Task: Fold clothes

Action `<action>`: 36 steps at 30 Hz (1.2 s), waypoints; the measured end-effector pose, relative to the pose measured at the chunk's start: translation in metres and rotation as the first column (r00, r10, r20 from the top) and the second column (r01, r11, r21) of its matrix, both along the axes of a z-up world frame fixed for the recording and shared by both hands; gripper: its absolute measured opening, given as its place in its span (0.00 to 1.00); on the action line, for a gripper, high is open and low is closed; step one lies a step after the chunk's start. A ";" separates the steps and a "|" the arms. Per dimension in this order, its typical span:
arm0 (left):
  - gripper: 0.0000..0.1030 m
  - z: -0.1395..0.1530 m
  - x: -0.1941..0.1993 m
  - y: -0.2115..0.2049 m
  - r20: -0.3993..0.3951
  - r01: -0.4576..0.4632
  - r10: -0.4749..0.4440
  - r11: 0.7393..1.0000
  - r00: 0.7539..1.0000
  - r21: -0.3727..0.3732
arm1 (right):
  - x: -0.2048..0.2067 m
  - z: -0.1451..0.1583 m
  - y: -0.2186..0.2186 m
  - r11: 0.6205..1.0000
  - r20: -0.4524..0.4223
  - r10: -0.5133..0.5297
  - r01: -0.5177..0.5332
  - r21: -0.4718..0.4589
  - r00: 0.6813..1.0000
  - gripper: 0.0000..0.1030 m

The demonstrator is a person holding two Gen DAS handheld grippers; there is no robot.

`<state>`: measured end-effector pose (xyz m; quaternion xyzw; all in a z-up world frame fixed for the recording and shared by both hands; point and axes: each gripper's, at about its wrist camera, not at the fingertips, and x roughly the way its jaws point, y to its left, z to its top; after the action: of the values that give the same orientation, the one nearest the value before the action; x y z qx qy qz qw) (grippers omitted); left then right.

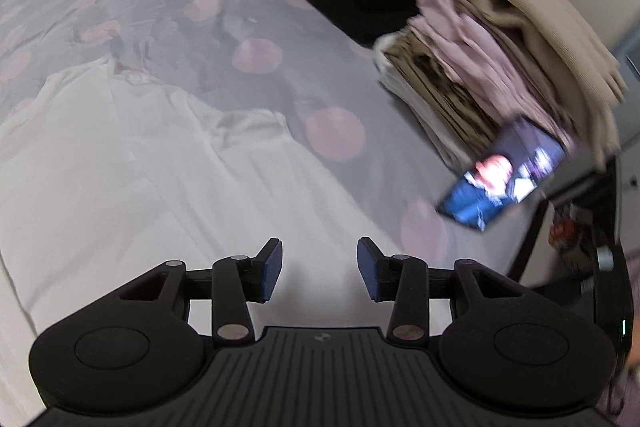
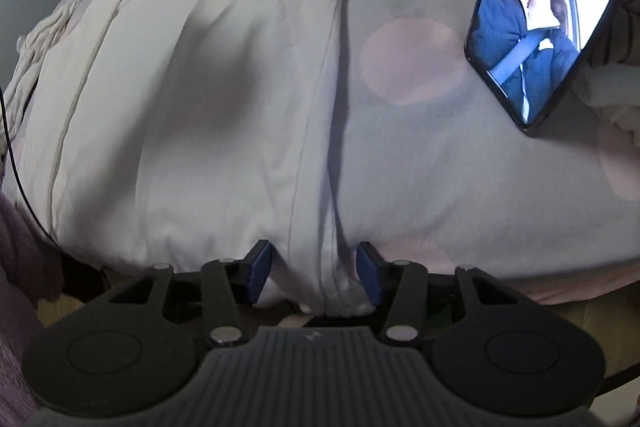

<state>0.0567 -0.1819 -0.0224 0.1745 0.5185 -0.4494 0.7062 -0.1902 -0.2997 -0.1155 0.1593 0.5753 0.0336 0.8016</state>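
Straddling white garment [image 2: 200,87] edge, right claw [image 2: 312,275] spread, left claw [image 1: 319,269] parted, empty above bedsheet [image 1: 200,7]

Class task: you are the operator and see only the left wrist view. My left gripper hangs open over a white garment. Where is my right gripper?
Observer: The right gripper sits at the near edge of the white cotton garment, jaws open, with a bunched fold of it between them.
Operator: Is it gripping the cloth?
Observer: Not yet; its blue pads stand apart from the fold.
Operator: My phone looks blurred. Does it lie flat?
Observer: No. The black smartphone with a lit screen stands tilted on the grey bedsheet with pink dots, right of the garment.
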 end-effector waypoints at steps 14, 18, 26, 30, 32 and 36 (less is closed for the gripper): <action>0.38 -0.058 0.063 -0.124 -0.017 -0.214 0.221 0.961 0.975 0.172 | 0.004 -0.002 -0.006 0.996 -0.027 -0.014 0.017 0.091 1.000 0.15; 0.37 -0.083 0.075 -0.134 -0.001 -0.252 0.262 0.929 0.965 0.272 | 0.008 -0.004 -0.004 0.996 -0.027 -0.018 0.020 0.092 0.999 0.15; 0.29 -0.098 0.085 -0.123 -0.012 -0.288 0.303 0.914 0.953 0.285 | 0.013 -0.012 -0.004 0.988 -0.034 -0.059 0.063 0.143 0.998 0.19; 0.12 -0.092 0.086 -0.111 -0.027 -0.285 0.302 0.925 0.953 0.252 | 0.011 -0.006 0.003 0.992 -0.015 -0.044 0.045 0.120 0.999 0.13; 0.08 -0.084 0.087 -0.101 -0.054 -0.284 0.303 0.933 0.952 0.219 | 0.009 0.002 0.007 0.992 0.001 -0.039 0.038 0.118 0.999 0.11; 0.08 -0.060 0.088 -0.078 -0.095 -0.275 0.289 0.951 0.952 0.142 | 0.001 0.022 0.014 0.989 0.035 -0.054 0.048 0.142 0.998 0.10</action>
<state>0.1448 -0.2601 -0.0826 0.1170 0.6054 -0.3191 0.7197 -0.1893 -0.2854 -0.0938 0.2295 0.5515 0.0566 0.7999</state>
